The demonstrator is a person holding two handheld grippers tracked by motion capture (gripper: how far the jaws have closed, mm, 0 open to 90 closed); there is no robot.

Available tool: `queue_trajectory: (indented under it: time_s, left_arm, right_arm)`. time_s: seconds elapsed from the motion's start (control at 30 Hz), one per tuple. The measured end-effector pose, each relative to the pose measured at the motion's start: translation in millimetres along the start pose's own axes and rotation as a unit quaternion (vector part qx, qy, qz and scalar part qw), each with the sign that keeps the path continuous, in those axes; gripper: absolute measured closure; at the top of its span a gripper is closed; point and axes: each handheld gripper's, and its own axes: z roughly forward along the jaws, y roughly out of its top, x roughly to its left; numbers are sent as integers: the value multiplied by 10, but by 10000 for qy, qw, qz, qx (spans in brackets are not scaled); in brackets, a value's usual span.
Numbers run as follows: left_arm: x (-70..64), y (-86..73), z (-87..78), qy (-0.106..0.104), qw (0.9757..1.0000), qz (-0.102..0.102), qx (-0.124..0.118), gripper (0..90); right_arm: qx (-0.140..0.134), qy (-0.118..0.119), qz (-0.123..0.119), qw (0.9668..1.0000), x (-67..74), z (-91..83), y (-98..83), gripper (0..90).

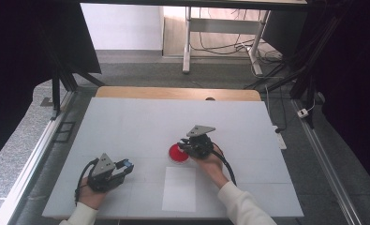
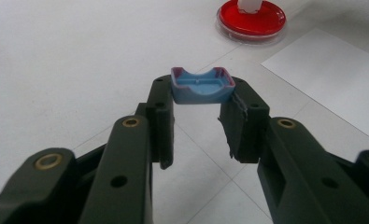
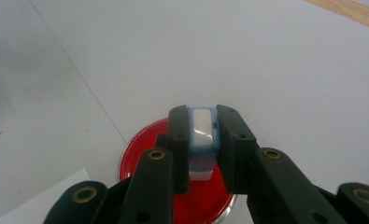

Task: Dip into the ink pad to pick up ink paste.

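Note:
My left gripper (image 1: 125, 167) at the table's front left is shut on a small blue cap with a purple rim (image 2: 201, 85), pinched between its fingertips; the cap (image 1: 128, 165) shows at its tip from above. My right gripper (image 1: 182, 147) hovers over a red round dish (image 1: 177, 153) near the table's middle. Its jaws are shut on a small white block in a light blue casing (image 3: 203, 135), held upright just above the red dish (image 3: 140, 158). The same dish (image 2: 251, 19) appears far off in the left gripper view, with a white piece above it.
A white sheet of paper (image 1: 179, 188) lies flat at the front centre, between the two hands. The white table top (image 1: 140, 122) spreads wide behind the dish. A wooden strip (image 1: 178, 93) runs along the far edge.

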Motion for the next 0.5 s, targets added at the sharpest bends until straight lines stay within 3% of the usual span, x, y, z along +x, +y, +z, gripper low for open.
queue_trajectory:
  time_s: [0.5]
  left_arm:
    - [-10, 2, 5, 4, 10000, -4, 9, 653]
  right_arm:
    - [-13, 10, -39, 10000, 4, 1, -24, 758]
